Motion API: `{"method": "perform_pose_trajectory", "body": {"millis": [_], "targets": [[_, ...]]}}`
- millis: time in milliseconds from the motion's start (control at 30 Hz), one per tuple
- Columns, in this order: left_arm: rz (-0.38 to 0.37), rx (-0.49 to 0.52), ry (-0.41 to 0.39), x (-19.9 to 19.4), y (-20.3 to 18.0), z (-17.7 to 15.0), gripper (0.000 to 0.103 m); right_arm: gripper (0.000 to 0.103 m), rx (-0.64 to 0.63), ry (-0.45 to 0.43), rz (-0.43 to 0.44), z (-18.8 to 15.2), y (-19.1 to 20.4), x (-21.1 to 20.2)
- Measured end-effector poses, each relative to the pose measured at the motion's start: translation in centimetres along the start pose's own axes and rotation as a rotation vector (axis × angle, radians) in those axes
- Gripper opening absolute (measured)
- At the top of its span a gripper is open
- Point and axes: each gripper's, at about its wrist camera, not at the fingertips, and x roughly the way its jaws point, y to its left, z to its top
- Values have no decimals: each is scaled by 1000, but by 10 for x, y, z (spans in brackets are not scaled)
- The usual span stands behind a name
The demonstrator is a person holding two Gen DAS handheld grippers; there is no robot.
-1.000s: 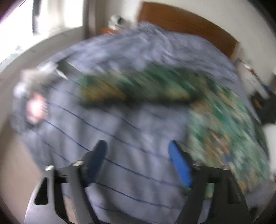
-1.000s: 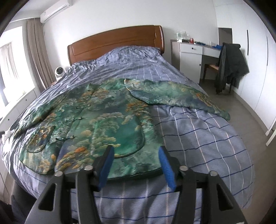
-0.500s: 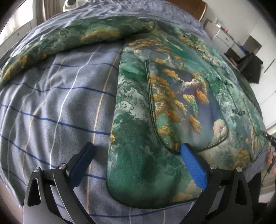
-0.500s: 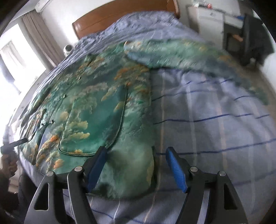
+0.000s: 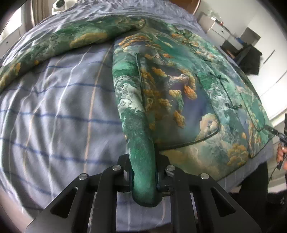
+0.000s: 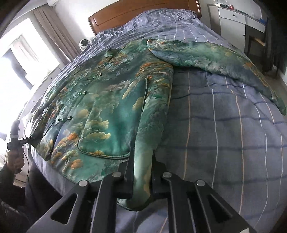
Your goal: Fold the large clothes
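Left wrist view: the left tool (image 5: 143, 177) is closed tight on a bunched fold at the hem corner of a green, cloud-patterned jacket (image 5: 179, 93), the cloth squeezed between its fingers and spilling out below them. The jacket lies face up on a bed (image 5: 59, 114) covered in blue-grey checked bedding, its sleeve (image 5: 75, 39) stretched out to the left and its row of knot buttons running up the front. At the far right edge a hand (image 5: 281, 156) grips the handle of the other tool beside the opposite hem corner. A white cabinet (image 5: 218, 28) and a dark garment (image 5: 251, 59) on a chair stand beyond the bed.

Right wrist view: the right tool (image 6: 142, 181) is likewise clamped on a gathered fold at the jacket's (image 6: 111, 107) near hem corner, fabric pinched between its fingers. The other sleeve (image 6: 215, 59) lies spread to the right across the bedding (image 6: 224, 129). A wooden headboard (image 6: 136, 14) stands at the far end, with curtains (image 6: 52, 34) at a bright window on the left. At the left edge a hand (image 6: 15, 157) holds the other tool at the far hem corner.
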Motion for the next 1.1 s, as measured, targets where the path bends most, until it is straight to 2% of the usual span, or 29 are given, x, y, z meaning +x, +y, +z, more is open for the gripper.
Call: {"method": "perform_pose_trajectory", "body": {"millis": [233,300,333,367,400,433,467,500,533,600,667,767,933,1000,1100], "targets": [[13,2,19,-20,22,-18,16,13,22,33,44,-26,14,-21],[55,10,11,-14,20,-17,26,14,15,30,12,-29,12,-17],[77,14,10,-11,17,-14,28,18,12,22,-21,-28,10,-12],[107,17,5,-12,15,-12,36,25,22,20,-44,-26,5,-6],[126,19,-5,-15,12,-11,48,29,34,20,-74,-22,2,0],[138,23,-22,-20,8,-12,54,40,39,20,-90,-20,0,2],[147,27,-47,-28,4,-13,65,55,47,19,-102,-19,1,5],[155,32,-81,-39,-2,-17,75,62,53,13,-114,-15,-1,3],[164,34,-111,-47,-7,-17,79,71,50,-4,-132,-14,2,3],[181,38,-183,-66,-18,-17,91,72,33,-47,-189,-15,4,-9],[191,37,-258,-80,-31,-14,99,73,12,-89,-257,-11,6,-23],[205,32,-392,-100,-48,-6,101,75,-12,-152,-336,-4,5,-39],[198,29,-480,-114,-74,13,101,75,32,-202,-467,10,-27,-52],[194,18,-494,-115,-77,10,101,75,108,-237,-436,23,-61,-58],[195,8,-480,-113,-80,5,101,75,337,-311,-297,31,-126,-73]]}}
